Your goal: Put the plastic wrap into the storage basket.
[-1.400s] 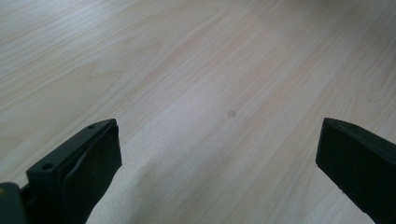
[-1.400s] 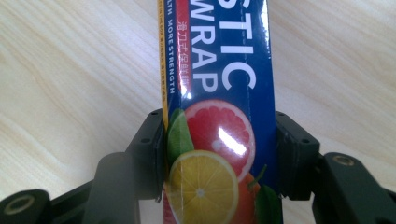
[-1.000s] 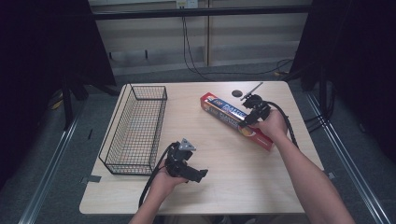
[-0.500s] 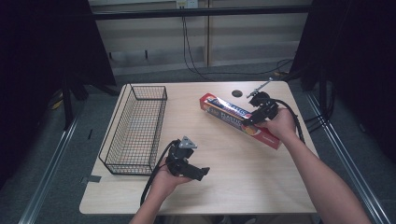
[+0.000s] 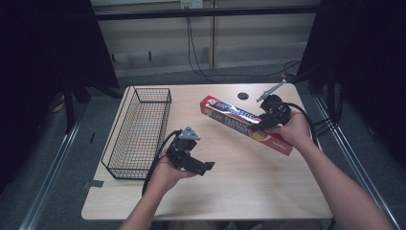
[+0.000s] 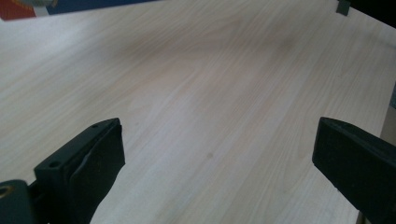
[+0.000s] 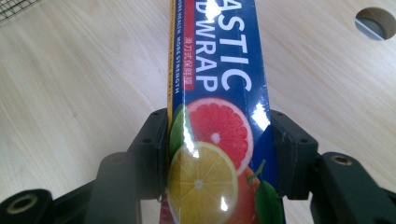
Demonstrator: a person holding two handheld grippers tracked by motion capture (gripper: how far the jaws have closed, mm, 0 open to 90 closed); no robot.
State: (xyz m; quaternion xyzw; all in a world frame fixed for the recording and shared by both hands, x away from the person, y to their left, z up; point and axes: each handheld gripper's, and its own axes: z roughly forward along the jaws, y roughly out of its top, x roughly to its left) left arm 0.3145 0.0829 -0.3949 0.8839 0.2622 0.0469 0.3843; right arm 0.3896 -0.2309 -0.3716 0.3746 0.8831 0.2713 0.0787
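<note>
A long red and blue plastic wrap box (image 5: 234, 115) lies slantwise over the table's right half. My right gripper (image 5: 261, 125) is shut on it near its right end. In the right gripper view the two jaws of the right gripper (image 7: 217, 135) press both long sides of the plastic wrap box (image 7: 215, 84), at the printed citrus slices. My left gripper (image 5: 203, 167) is held low over the table's middle front, its jaws pointing right. In the left gripper view the left gripper (image 6: 215, 158) stands open wide over bare wood, with an edge of the plastic wrap box (image 6: 70, 5) at the top left.
A black wire basket (image 5: 143, 89) stands along the left side of the wooden table (image 5: 249, 187), with nothing seen inside it. A round cable hole (image 5: 242, 96) lies near the far edge, beyond the box. Cables trail from both grippers.
The box and my right gripper have shifted a little to the right and toward the person. My left gripper has hardly moved.
</note>
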